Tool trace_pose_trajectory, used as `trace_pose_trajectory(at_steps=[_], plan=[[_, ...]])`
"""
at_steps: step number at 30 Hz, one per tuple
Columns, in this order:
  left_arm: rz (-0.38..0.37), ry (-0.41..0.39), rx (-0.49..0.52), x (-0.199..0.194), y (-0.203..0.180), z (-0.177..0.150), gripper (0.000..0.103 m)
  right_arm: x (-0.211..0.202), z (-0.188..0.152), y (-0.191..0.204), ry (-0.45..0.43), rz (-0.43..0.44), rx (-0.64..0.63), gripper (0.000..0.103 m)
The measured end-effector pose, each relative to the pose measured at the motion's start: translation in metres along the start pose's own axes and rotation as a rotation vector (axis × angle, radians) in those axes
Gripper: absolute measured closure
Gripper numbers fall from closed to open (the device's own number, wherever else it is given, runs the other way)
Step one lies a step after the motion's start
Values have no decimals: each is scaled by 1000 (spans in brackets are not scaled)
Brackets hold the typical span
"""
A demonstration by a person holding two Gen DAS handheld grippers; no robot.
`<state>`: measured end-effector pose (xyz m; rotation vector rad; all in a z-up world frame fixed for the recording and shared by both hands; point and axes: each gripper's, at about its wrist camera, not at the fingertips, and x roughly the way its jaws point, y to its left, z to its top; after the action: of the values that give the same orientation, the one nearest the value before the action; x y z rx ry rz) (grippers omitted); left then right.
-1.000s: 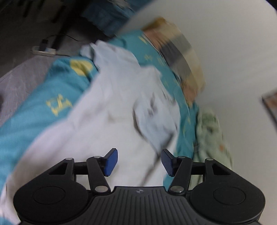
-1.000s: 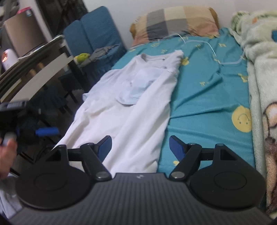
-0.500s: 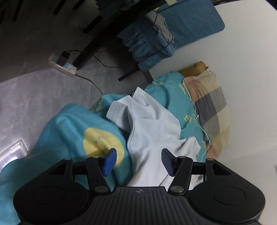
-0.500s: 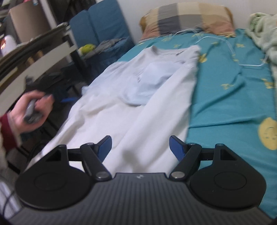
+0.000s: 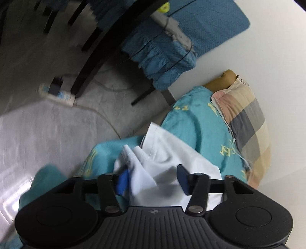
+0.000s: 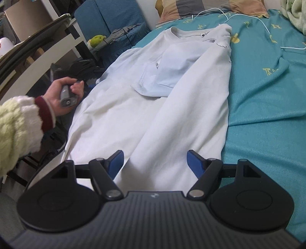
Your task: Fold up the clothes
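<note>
- A white shirt (image 6: 153,107) lies lengthwise on a teal sheet (image 6: 267,80), neck toward a checked pillow (image 6: 210,5), one pale sleeve (image 6: 168,76) folded across its chest.
- The right gripper (image 6: 155,162) hangs over the shirt's lower end, jaws spread wide and holding nothing.
- The left gripper (image 5: 151,178), jaws spread, sits at the bed's edge; a bunched fold (image 5: 139,168) of the shirt (image 5: 172,157) stands between the blue pads (image 5: 122,181), touching the left-hand one in this view.
- The left hand (image 6: 63,93), in a fleecy cuff, grips that tool's handle beside the shirt's left edge.
- A white cable (image 6: 248,17) trails across the sheet near the pillow.
- A power strip (image 5: 57,93) lies on the floor by a blue chair (image 5: 172,55).
</note>
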<state>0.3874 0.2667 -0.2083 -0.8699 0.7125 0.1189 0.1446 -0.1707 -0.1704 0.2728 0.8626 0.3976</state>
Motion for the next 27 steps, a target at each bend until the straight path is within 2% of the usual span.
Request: trace_pose_trajectory(at_steps=[1, 2, 6, 10, 13, 15, 18, 20, 22, 24, 26, 27], plan=[[11, -18, 53, -1, -10, -2, 94, 0, 1, 0, -1, -1, 2, 28], [24, -40, 113, -3, -21, -5, 95, 0, 2, 0, -2, -2, 4, 28], [24, -147, 350, -29, -75, -18, 97, -3, 5, -2, -14, -3, 25, 28], [-44, -228, 718, -66, -151, -54, 97, -11, 6, -3, -33, -3, 46, 28], [-137, -228, 917, -90, -200, -99, 97, -20, 6, -4, -53, -12, 55, 28], [-214, -180, 1012, -99, -224, -135, 97, -25, 6, -8, -64, -22, 72, 28], [-292, -72, 1111, -96, -243, -190, 97, -32, 8, -18, -73, -33, 121, 28], [-304, 0, 1163, -86, -248, -225, 97, -34, 7, -25, -73, -38, 158, 28], [-287, 53, 1171, -72, -247, -248, 96, -36, 7, -32, -73, -40, 190, 28], [-261, 100, 1151, -58, -244, -261, 89, -38, 4, -35, -75, -38, 208, 28], [-234, 118, 1136, -55, -235, -268, 70, -40, 3, -38, -80, -27, 218, 28], [-225, 123, 1126, -58, -231, -268, 66, -41, 3, -38, -84, -25, 214, 28]])
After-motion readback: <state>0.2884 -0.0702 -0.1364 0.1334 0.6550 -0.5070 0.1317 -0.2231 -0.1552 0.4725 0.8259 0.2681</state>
